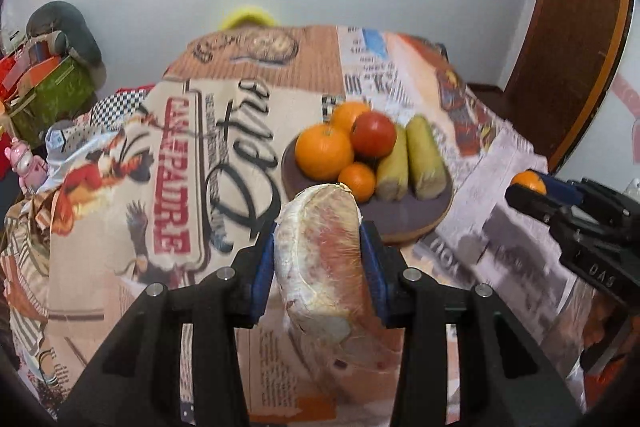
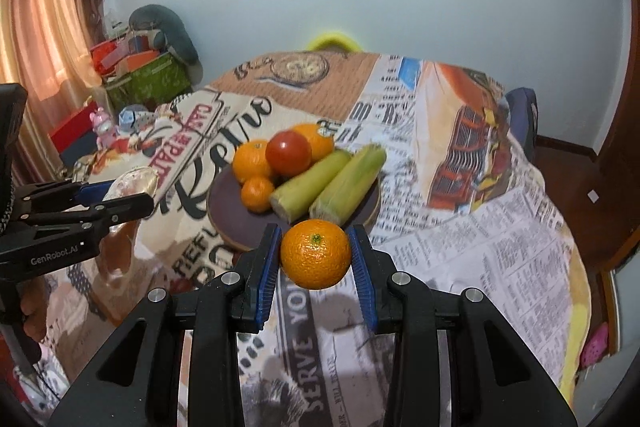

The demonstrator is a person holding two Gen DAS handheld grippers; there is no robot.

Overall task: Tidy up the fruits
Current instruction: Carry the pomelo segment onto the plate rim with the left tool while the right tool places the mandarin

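My left gripper (image 1: 318,233) is shut on a plastic-wrapped pomelo wedge (image 1: 320,263), held above the printed tablecloth just in front of the dark round plate (image 1: 404,219). On the plate lie three oranges (image 1: 324,151), a red tomato (image 1: 373,134) and two corn cobs (image 1: 426,159). My right gripper (image 2: 315,231) is shut on an orange (image 2: 315,254) and hangs over the near rim of the plate (image 2: 228,215). Each wrist view shows the other hand: the right gripper (image 1: 532,193) at the right edge, the left gripper (image 2: 132,195) with the wedge (image 2: 134,181) at the left.
The table (image 2: 500,227) is draped in a newspaper-print cloth. Boxes, a green bag (image 2: 152,83) and a pink toy (image 2: 103,125) crowd the left beyond the table. A yellow chair back (image 2: 332,41) stands at the far edge, and a wooden door (image 1: 576,39) at the right.
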